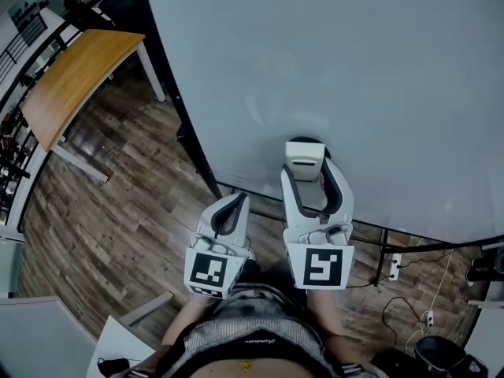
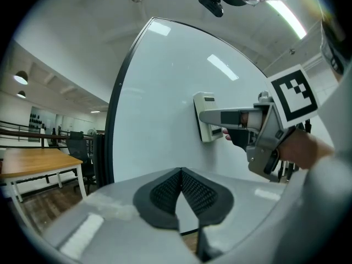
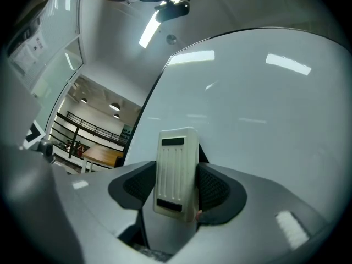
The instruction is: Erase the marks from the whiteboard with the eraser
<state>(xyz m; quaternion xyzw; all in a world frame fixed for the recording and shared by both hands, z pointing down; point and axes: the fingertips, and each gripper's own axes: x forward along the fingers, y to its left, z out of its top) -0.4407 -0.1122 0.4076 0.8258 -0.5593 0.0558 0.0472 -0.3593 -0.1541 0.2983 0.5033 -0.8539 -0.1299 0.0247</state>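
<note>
- Eraser: cream-white oblong block with rounded corners; back ribbed by lengthwise grooves, with a dark rectangular patch near each end.
- Clamped upright between the black mesh-textured pads of the right gripper, jaws closed on its two long sides.
- Seen from the left gripper view, lying flat against the whiteboard, in its lower part.
- Whiteboard: large pale grey-white panel in a dark frame, glossy, streaked with ceiling-light reflections.
- Left gripper: jaws pressed together, nothing between them; held lower than the right gripper and just beside it, apart from the board.
- Surroundings: dark wood-plank floor; wooden table on white legs at the left; power strip with trailing cables under the board.
</note>
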